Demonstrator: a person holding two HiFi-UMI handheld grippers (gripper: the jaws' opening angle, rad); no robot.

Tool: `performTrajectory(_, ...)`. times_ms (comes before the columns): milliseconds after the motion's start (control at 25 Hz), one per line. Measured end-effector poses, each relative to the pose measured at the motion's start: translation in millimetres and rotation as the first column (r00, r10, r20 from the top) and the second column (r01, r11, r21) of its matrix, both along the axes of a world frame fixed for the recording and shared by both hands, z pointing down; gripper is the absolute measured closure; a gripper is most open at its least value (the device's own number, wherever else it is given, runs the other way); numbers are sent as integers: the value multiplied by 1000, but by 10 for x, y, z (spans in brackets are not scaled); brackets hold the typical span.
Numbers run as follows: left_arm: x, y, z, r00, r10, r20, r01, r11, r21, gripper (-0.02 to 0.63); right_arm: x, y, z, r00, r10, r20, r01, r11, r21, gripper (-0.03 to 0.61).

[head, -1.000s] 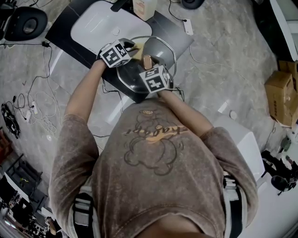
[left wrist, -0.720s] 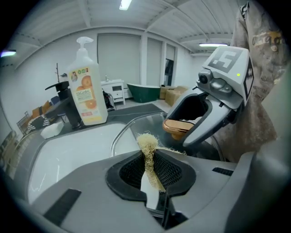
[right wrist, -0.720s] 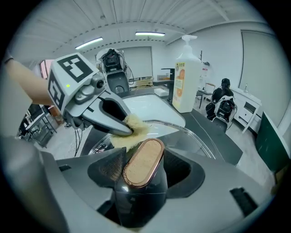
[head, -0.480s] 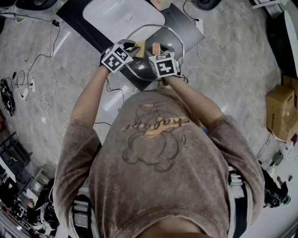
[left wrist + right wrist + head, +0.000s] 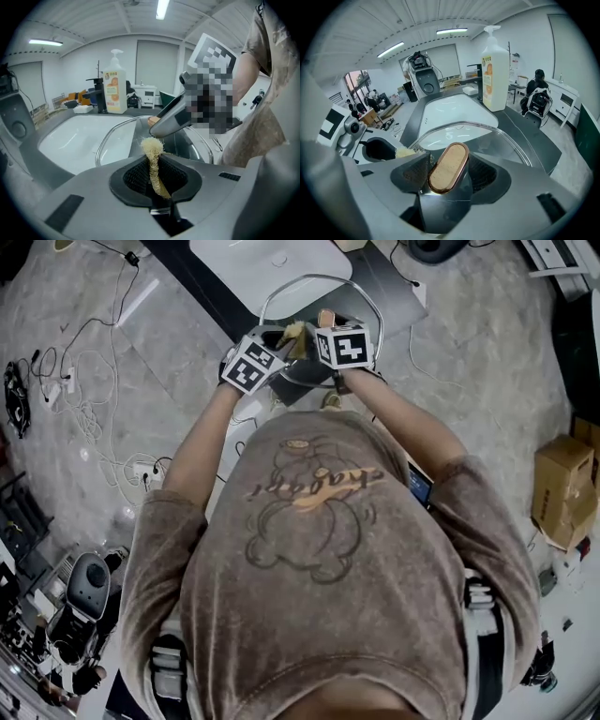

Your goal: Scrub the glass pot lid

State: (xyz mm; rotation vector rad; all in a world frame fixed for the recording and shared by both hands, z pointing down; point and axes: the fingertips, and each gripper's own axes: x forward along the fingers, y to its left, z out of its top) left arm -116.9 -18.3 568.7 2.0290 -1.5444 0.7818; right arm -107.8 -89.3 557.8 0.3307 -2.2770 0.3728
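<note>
- Floor (image 5: 487, 362): grey marbled tiles, seen in the head view.
- Cables (image 5: 80, 399): loose on the floor at 10 o'clock.
- Cardboard box (image 5: 561, 486): on the floor at 3 o'clock.
- White basin (image 5: 267, 263): set in a dark counter (image 5: 192, 282) at 12 o'clock.
- Ceiling (image 5: 417, 18): white panels with lit tube lamps (image 5: 452, 31).
- Walls (image 5: 84, 61): plain white.
- White cabinet (image 5: 568, 104): at 3 o'clock in the right gripper view.

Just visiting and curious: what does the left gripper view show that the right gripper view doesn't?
Only the left: the left gripper pinching a fibrous scrubber, and the person's shirt. Only the right: the right gripper clamped on the lid's wood-topped knob, and a seated person far behind. Both: the rim of the glass lid, the white basin and the soap pump bottle.
</note>
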Motion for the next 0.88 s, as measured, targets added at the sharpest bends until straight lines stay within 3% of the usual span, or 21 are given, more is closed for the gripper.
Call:
performTrajectory(520,606,156,22,996,-39,-83,38,999,-13,551,27,52,10,999,-21,38,25,994,-106,328)
performTrajectory(880,844,-6,63,998,-1,-63,1,1000,5,549,50,21,47,999,-21,24,25,984,-175,339)
